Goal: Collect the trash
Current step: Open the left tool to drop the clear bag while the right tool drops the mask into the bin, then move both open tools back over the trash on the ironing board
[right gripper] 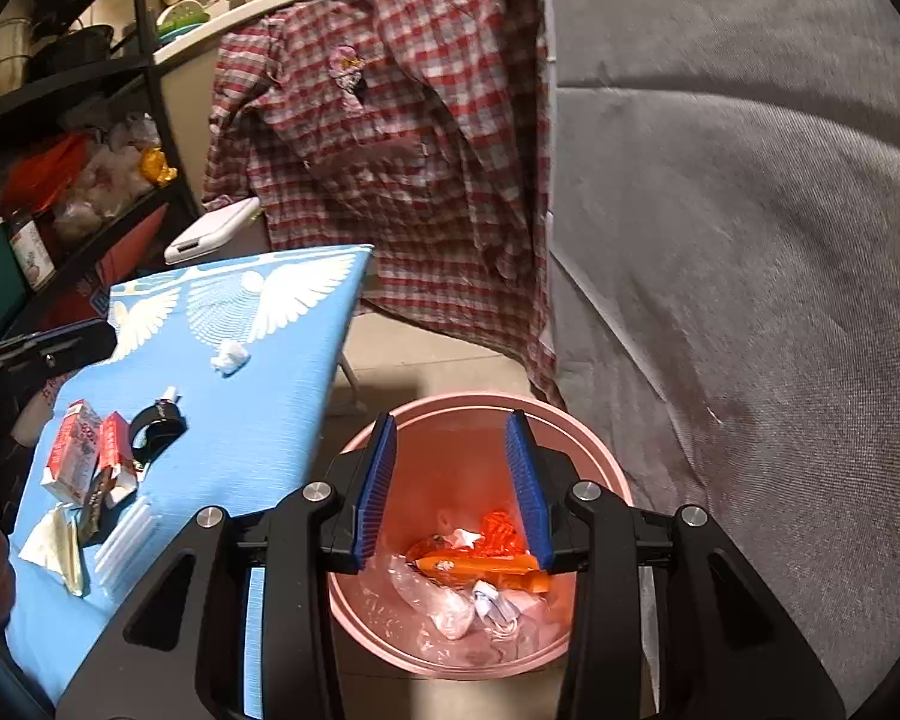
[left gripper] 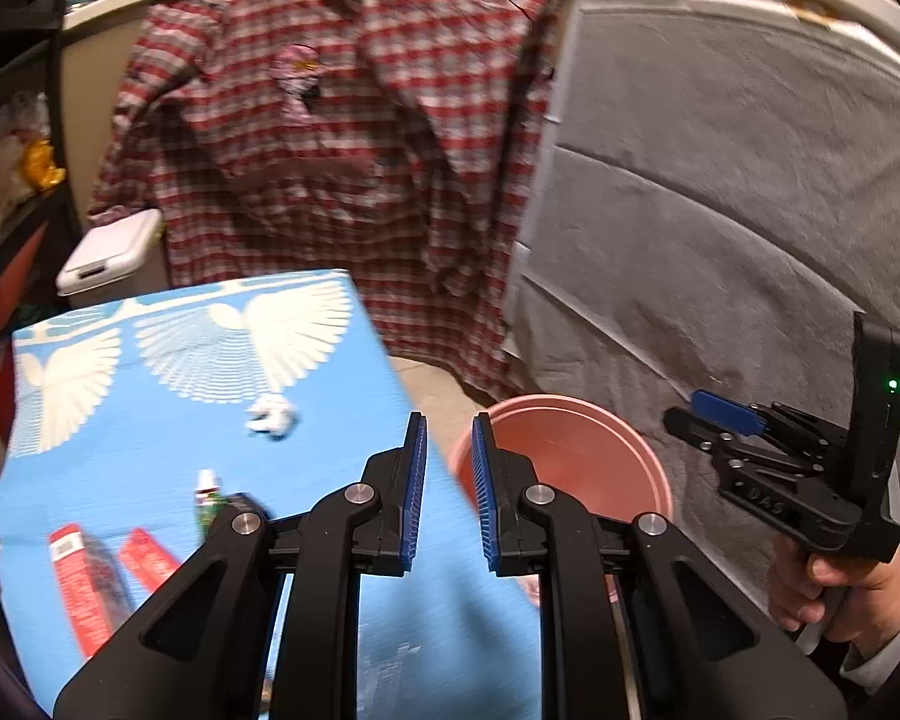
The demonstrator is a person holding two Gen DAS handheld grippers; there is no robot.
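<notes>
A pink bin (left gripper: 570, 450) (right gripper: 450, 468) stands on the floor beside a blue table (left gripper: 150, 450) (right gripper: 258, 438) printed with white wings. In the bin lie an orange wrapper (right gripper: 480, 567) and clear plastic. My right gripper (right gripper: 450, 420) (left gripper: 696, 414) hangs open over the bin with nothing between its pads. My left gripper (left gripper: 450, 420) (right gripper: 60, 342) is open and empty, with a narrow gap, over the table's right edge. On the table lie a crumpled tissue (left gripper: 272, 414) (right gripper: 230, 355), two red cartons (left gripper: 84, 576) (right gripper: 75, 450), a small tube (left gripper: 207, 495), a black tape ring (right gripper: 156, 426) and wrappers (right gripper: 54, 546).
A red plaid shirt (left gripper: 342, 150) (right gripper: 390, 150) hangs behind the table. Grey upholstery (left gripper: 720, 210) (right gripper: 750, 300) rises to the right of the bin. A white lidded box (left gripper: 114, 252) sits past the table's far end, and a cluttered black shelf (right gripper: 60, 180) stands on the left.
</notes>
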